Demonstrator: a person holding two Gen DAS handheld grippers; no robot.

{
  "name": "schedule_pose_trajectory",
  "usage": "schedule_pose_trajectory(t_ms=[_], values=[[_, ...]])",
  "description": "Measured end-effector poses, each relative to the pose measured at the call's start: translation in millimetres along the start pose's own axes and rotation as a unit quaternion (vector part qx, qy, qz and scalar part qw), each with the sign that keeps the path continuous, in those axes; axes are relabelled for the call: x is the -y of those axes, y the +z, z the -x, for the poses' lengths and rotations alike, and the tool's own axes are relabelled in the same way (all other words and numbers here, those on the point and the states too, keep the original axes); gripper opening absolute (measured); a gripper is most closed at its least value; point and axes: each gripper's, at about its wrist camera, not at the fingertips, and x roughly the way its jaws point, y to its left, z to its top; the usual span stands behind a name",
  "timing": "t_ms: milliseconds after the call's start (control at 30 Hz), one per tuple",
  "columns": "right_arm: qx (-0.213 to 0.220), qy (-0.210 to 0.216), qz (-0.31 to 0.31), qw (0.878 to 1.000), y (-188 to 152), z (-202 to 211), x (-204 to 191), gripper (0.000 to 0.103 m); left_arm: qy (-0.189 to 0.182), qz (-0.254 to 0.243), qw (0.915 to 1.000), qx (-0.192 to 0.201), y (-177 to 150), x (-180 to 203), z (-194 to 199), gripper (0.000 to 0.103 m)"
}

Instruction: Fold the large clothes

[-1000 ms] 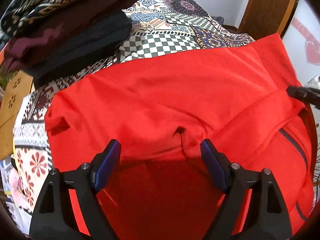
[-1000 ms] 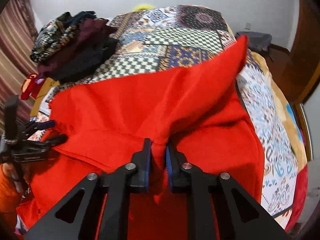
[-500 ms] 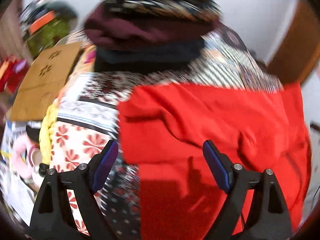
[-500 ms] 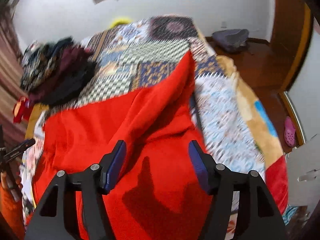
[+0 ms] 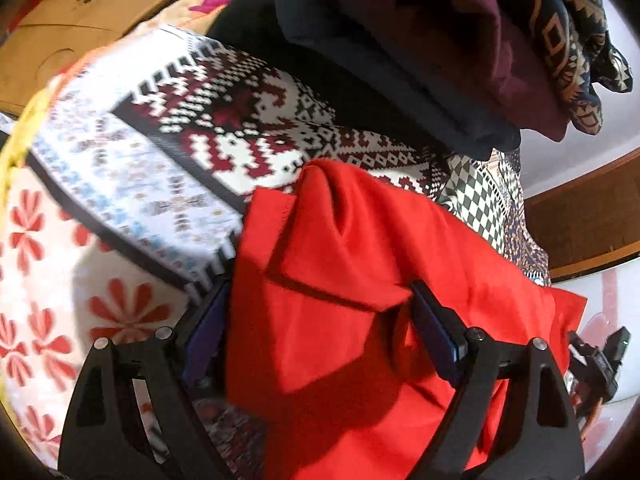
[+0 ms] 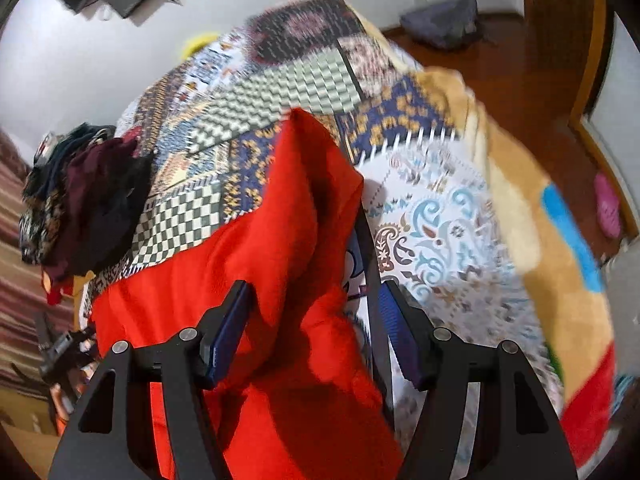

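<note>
Released from my right tongs [image 6: 316, 332], whose jaws have just spread, soft red garment [image 5: 360, 320] slumps in folds on patchwork quilt [image 5: 132, 184], my left tongs [image 5: 320, 340] wide, gripping nothing, stacked dark clothes [image 5: 420, 40] beyond.

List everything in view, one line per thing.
red garment: one, red, spread on the bed under both grippers
patchwork bedspread: one, multicoloured, covering the bed
pile of folded clothes: one pile, maroon, black and patterned, on the bed beyond the garment
cardboard box: one, brown, beside the bed
pink slipper: one, pink, on the wooden floor
left gripper: one, black with blue pads, open above the garment's corner
right gripper: one, black with blue pads, jaws just opened over the garment's edge
</note>
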Motion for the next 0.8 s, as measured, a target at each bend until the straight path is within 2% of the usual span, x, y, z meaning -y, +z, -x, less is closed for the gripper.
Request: schedule_pose_trajectory(t_ms=[67, 133, 167, 200, 233, 267, 300, 400, 500, 600, 700, 800], values=[[0.003, 0.008, 0.005, 1.0, 1, -4, -2, 0.062, 0.003, -0.012, 0.9999, 0.001, 1, 9, -5, 0.083], [0.0, 0.022, 0.015, 1.0, 3, -6, -8, 0.061, -0.008, -0.025, 0.9996, -0.013, 1, 18, -13, 0.053], [-0.005, 0.034, 0.02, 0.999, 3, -9, -11, 0.05, 0.002, -0.034, 0.9994, -0.011, 1, 23, -14, 0.05], [-0.009, 0.033, 0.027, 0.999, 5, -12, -14, 0.037, 0.005, -0.043, 0.9991, -0.004, 1, 27, -13, 0.039], [-0.007, 0.021, 0.036, 0.999, 4, -14, -17, 0.031, 0.006, -0.053, 0.9986, 0.001, 2, 32, -12, 0.026], [-0.001, 0.012, 0.051, 0.999, 4, -14, -22, 0.019, 0.011, -0.062, 0.998, 0.009, 2, 36, -9, 0.022], [0.001, 0.015, 0.056, 0.998, 5, -14, -25, 0.016, 0.012, -0.066, 0.9976, 0.015, 4, 39, -7, 0.017], [0.019, 0.03, 0.064, 0.997, 10, -6, -35, 0.014, 0.018, -0.083, 0.9953, 0.046, 11, 50, 8, 0.014], [0.042, 0.027, 0.089, 0.995, 19, -3, -54, 0.014, 0.017, -0.092, 0.9933, 0.067, 23, 56, 20, 0.013], [0.057, 0.026, 0.104, 0.993, 29, -5, -69, 0.014, 0.035, -0.105, 0.9897, 0.091, 40, 63, 26, 0.012], [0.064, 0.021, 0.103, 0.992, 37, -14, -75, 0.014, 0.045, -0.1, 0.989, 0.099, 51, 59, 25, 0.012], [0.053, -0.003, 0.099, 0.994, 42, -34, -73, 0.014, 0.06, -0.095, 0.9895, 0.091, 58, 49, 12, 0.013]])
